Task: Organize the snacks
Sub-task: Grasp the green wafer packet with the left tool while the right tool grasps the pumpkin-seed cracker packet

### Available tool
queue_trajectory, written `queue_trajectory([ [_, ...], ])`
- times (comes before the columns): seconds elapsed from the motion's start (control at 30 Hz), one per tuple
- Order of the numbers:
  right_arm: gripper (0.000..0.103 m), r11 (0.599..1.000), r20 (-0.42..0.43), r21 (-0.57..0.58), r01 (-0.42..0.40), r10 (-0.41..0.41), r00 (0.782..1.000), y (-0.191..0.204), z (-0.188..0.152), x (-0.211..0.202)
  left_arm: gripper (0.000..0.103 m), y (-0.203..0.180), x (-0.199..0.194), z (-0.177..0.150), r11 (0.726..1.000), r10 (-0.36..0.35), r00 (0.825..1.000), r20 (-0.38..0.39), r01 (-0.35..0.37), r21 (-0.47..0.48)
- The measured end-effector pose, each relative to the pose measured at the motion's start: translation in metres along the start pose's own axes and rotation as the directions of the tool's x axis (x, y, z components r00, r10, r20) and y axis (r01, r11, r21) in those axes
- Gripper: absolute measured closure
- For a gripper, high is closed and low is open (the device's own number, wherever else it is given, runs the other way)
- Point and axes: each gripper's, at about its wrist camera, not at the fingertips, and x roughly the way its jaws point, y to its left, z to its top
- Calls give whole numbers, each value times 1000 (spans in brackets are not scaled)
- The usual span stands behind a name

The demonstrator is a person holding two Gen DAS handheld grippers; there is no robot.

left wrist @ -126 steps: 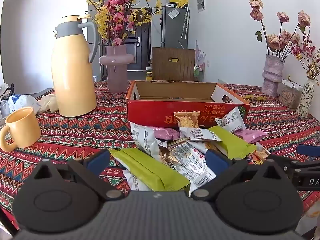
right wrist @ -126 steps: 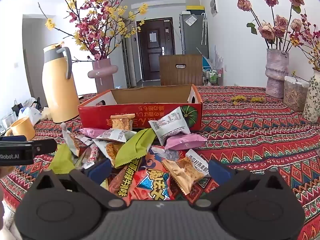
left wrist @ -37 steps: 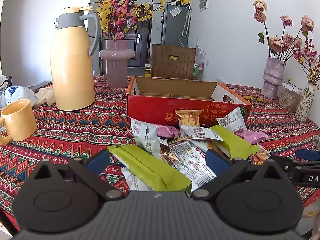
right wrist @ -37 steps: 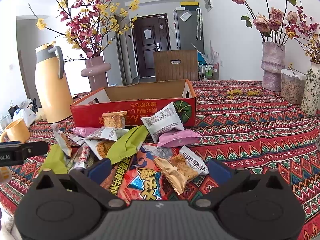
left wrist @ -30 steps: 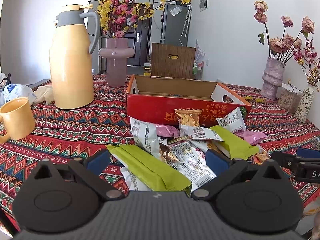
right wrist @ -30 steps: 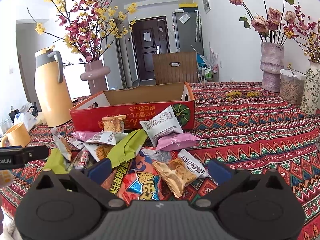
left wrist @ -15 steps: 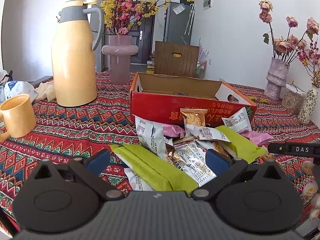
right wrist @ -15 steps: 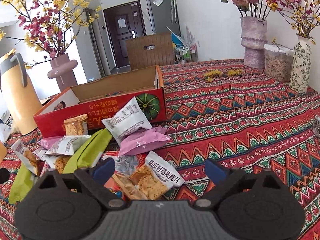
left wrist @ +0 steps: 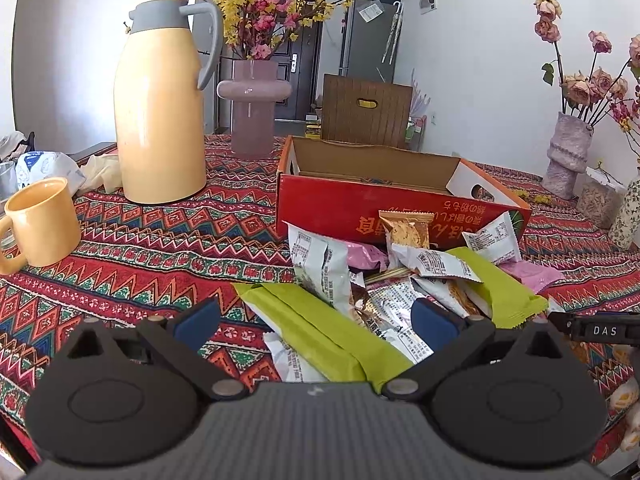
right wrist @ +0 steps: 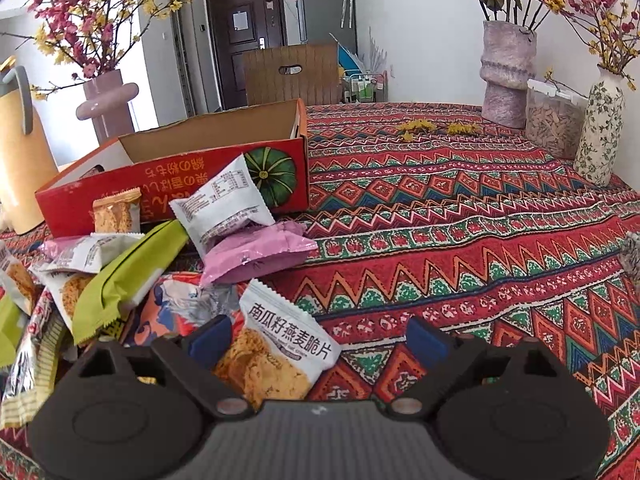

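Note:
A heap of snack packets (left wrist: 400, 276) lies on the patterned cloth in front of an open red cardboard box (left wrist: 360, 208). My left gripper (left wrist: 314, 320) stands open over a long green packet (left wrist: 320, 332) at the heap's near edge, not touching it. My right gripper (right wrist: 318, 338) hovers low over a white-and-orange packet (right wrist: 280, 340). Its jaws are closing, the packet lies by the left finger, and the pads do not press on it. Beyond it lie a pink packet (right wrist: 256, 252), a white one (right wrist: 224, 204) and the box (right wrist: 180, 176).
A yellow thermos jug (left wrist: 160, 108), a yellow mug (left wrist: 40, 224) and a pink vase (left wrist: 252, 108) stand to the left. Two flower vases (right wrist: 504, 68) (right wrist: 600, 128) and a lidded jar (right wrist: 556, 120) stand at the far right. Bare tablecloth (right wrist: 480, 240) stretches right of the heap.
My right gripper has moved forward and down to the heap's right side, over the white-and-orange packet, and its jaws have narrowed slightly. The left gripper has hardly moved.

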Motion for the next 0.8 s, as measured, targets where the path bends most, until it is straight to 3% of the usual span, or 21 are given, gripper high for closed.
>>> queue_trajectory([
  [0.13, 26, 998, -12, -64, 17, -18, 1000, 4, -7, 1, 0, 1, 1, -1, 1000, 1, 1000, -5, -1, -3],
  [0.5, 46, 997, 29, -73, -9, 12, 1000, 6, -18, -6, 0, 12, -1, -3, 999, 27, 1000, -14, -28, -30],
  [0.6, 61, 997, 44, -76, -23, 27, 999, 8, -21, -9, 0, 17, 1, -4, 998, 42, 999, -25, -43, -44],
  [0.8, 64, 997, 64, -68, -34, 38, 997, 7, -26, -14, 0, 25, 8, -5, 996, 74, 996, -52, -76, -54],
])
